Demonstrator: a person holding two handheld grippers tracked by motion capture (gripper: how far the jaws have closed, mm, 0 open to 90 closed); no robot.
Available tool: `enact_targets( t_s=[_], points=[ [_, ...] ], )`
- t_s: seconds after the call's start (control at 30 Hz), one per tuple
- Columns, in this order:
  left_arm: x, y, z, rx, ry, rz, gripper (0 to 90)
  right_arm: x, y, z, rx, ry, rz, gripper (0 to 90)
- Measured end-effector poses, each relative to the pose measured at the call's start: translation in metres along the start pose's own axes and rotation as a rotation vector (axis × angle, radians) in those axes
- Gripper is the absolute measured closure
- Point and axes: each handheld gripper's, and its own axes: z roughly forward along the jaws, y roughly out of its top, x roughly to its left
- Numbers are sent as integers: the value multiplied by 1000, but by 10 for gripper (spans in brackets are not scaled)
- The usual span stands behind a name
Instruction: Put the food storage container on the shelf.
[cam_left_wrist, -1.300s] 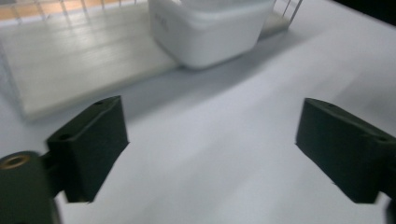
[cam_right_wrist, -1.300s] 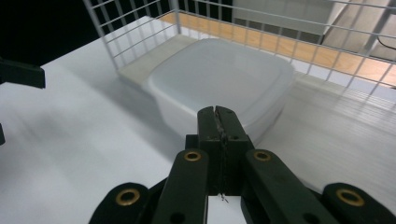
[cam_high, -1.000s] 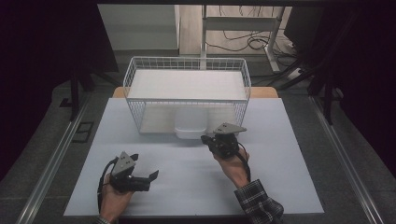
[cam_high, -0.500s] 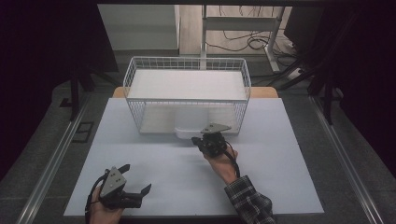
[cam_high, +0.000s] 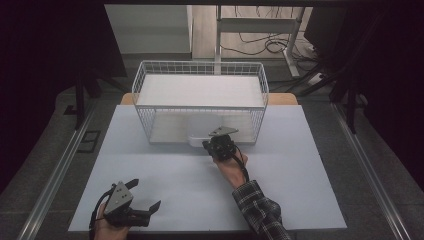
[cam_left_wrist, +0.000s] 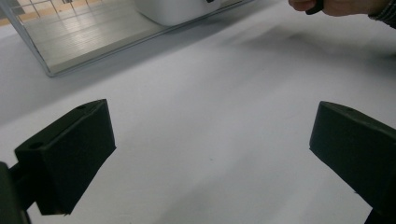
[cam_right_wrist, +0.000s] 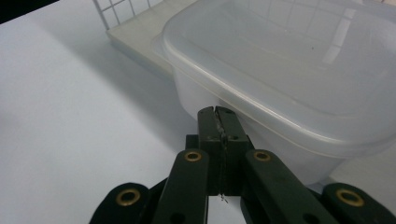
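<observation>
A translucent plastic container (cam_high: 199, 132) with a lipped rim stands at the front of the white wire basket (cam_high: 200, 67). My right gripper (cam_high: 210, 144) is low on the table just in front of it. In the right gripper view its jaws (cam_right_wrist: 218, 114) are shut flat together with nothing between them, and their tips lie right under the rim of the container (cam_right_wrist: 299, 70), at its wall. My left gripper (cam_high: 147, 194) is at the table's near left edge. Its jaws (cam_left_wrist: 210, 135) stand wide open over bare tabletop.
The basket sits at the back middle of the white table (cam_high: 300, 165), on a pale base board (cam_right_wrist: 135, 32). The left gripper view shows the basket's front corner (cam_left_wrist: 46, 70) and, farther off, the other hand (cam_left_wrist: 336, 5). Dark floor and metal rails flank the table.
My right gripper has moved left and down, closer to the container's front. The left gripper has pulled back toward the near edge of the table.
</observation>
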Motion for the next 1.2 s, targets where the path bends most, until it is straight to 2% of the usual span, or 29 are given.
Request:
enact_targets(
  t_s=[0.17,0.43,0.7,0.93,1.03,1.07,1.1,1.13,1.17,1.2],
  points=[
    [-1,1,-1,-6,10,3,0,-5,5,5,3,-16,6,889],
    [2,0,-2,-18,7,-19,0,-12,15,14,9,-37,7,889],
    [1,0,-1,-13,3,-10,0,-17,21,21,11,-55,18,890],
    [1,0,-1,-6,5,-16,6,-22,20,25,5,-60,51,887],
    [1,0,-1,-3,6,-13,6,-20,19,21,-3,-45,60,836],
    [1,0,-1,-3,8,-10,6,-19,19,19,-3,-44,60,793],
    [1,0,0,1,10,-11,6,-18,19,13,-17,-21,76,693],
    [1,0,0,1,10,-11,6,-18,19,13,-17,-21,76,693],
    [1,0,0,7,9,-13,6,-18,18,10,-24,-3,108,623],
    [1,0,1,8,9,-15,6,-17,17,8,-29,4,116,601]
  ],
)
